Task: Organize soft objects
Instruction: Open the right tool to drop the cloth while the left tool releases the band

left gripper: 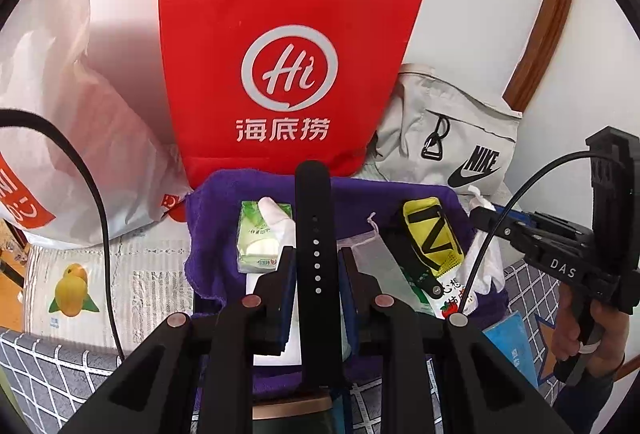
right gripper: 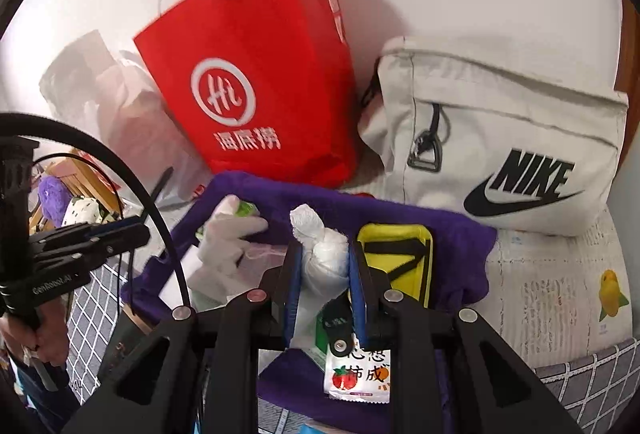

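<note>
Left wrist view: left gripper (left gripper: 316, 266) pinches a black perforated strap (left gripper: 314, 218), held upright above the purple towel (left gripper: 208, 226). Right wrist view: right gripper (right gripper: 324, 266) clamps a knotted white cloth bundle (right gripper: 322, 254) over the same towel. On the towel lie a white glove (right gripper: 224, 238), a green tissue pack (left gripper: 256, 238) and a yellow pouch (right gripper: 394, 254). Behind stand a red paper bag (left gripper: 280, 66) and a grey Nike bag (right gripper: 500, 146) against the wall.
</note>
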